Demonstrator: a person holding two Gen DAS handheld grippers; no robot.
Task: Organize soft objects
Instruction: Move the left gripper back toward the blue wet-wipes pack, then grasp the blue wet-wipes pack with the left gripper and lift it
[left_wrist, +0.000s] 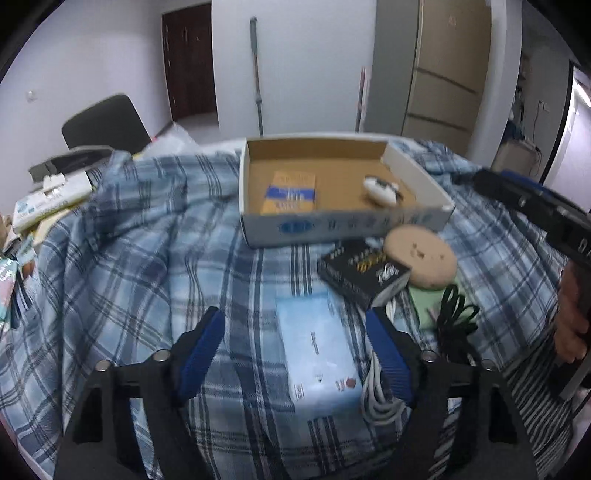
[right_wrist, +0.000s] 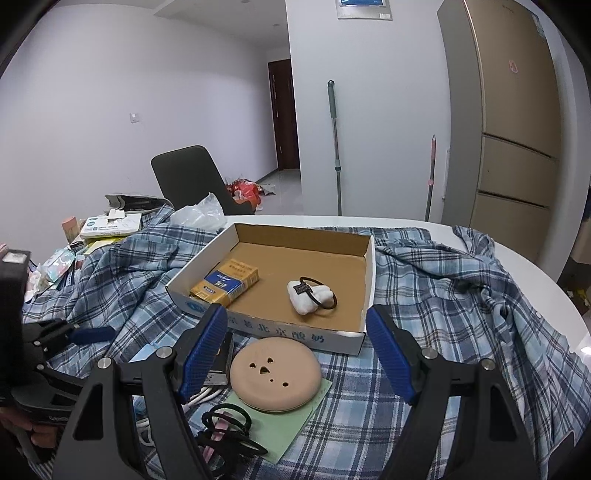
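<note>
Left gripper (left_wrist: 295, 354): fingers (left_wrist: 201, 349) stand apart and empty. A pale blue soft pack (left_wrist: 317, 354), probably tissues or wipes though the print is too blurred to read, lies on the cloth between them, nearer the right-hand finger; neither pad presses on it. A coiled white cable (left_wrist: 375, 391) lies just beside the pack, against that same finger.

Right gripper (right_wrist: 295, 350): fingers (right_wrist: 201, 350) spread wide, holding nothing. A round tan cushion-like pad (right_wrist: 275, 378) sits between them, resting on a green sheet (right_wrist: 295, 424). Black hair ties (right_wrist: 229, 428) lie on the near corner of the sheet.

Further out: a dark printed box (left_wrist: 364, 273) lies between the blue pack and the tan pad. Beyond it an open cardboard tray (right_wrist: 364, 266) stands on the plaid cloth (right_wrist: 461, 295) that covers the white worktop (right_wrist: 546, 291). In the tray are a yellow-and-blue carton (right_wrist: 225, 284) and a white soft item (right_wrist: 308, 295) with a black band round it, well apart from each other.

Step in hand, as judged: approach to grasp, the left gripper lined up on the blue pack, the tray being the likely collecting place.

Next move calls for: closing squarely on the pack's long sides, keeping the cable clear of the right-hand finger, then lifting over the tray's near wall. The pack will likely give under pressure; a grip low on its sides is advisable.
</note>
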